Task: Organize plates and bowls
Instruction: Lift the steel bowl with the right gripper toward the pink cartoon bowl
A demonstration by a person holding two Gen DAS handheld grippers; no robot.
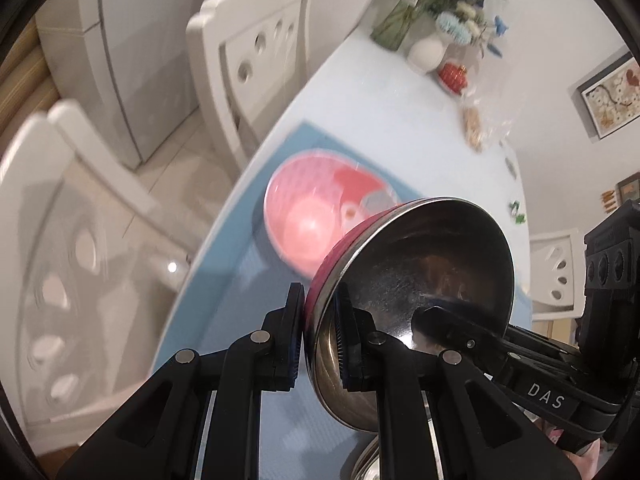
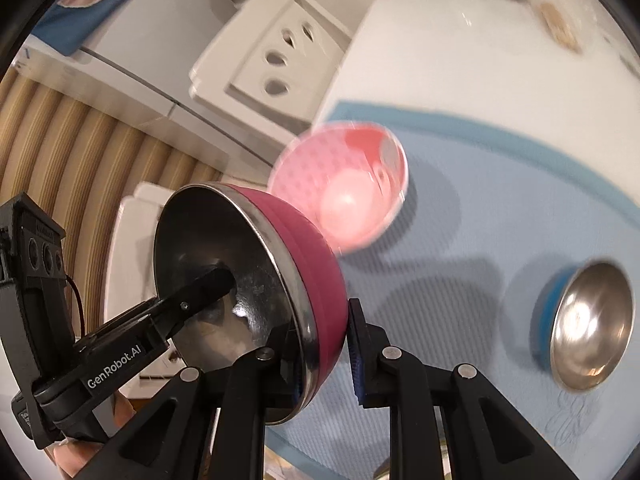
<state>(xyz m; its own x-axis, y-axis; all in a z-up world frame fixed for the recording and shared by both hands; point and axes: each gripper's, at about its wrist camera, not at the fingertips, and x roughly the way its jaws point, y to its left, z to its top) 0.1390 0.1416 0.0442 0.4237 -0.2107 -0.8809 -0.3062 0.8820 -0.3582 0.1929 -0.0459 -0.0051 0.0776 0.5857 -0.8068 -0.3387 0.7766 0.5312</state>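
Note:
A steel bowl with a magenta outside (image 1: 420, 280) is held tilted in the air above the blue mat by both grippers. My left gripper (image 1: 320, 340) is shut on its rim, one finger inside and one outside. My right gripper (image 2: 324, 352) is shut on the opposite rim of the same bowl (image 2: 312, 264). A pink patterned bowl (image 1: 316, 216) sits on the mat beyond it, also seen in the right wrist view (image 2: 344, 196). A steel bowl with a blue outside (image 2: 588, 320) rests on the mat to the right.
A blue mat (image 2: 480, 208) covers the near part of the pale table (image 1: 384, 104). White chairs (image 1: 256, 56) stand along the table's left side. Vases of flowers (image 1: 428, 20), a red dish (image 1: 454, 74) and a snack bag (image 1: 474, 124) stand at the far end.

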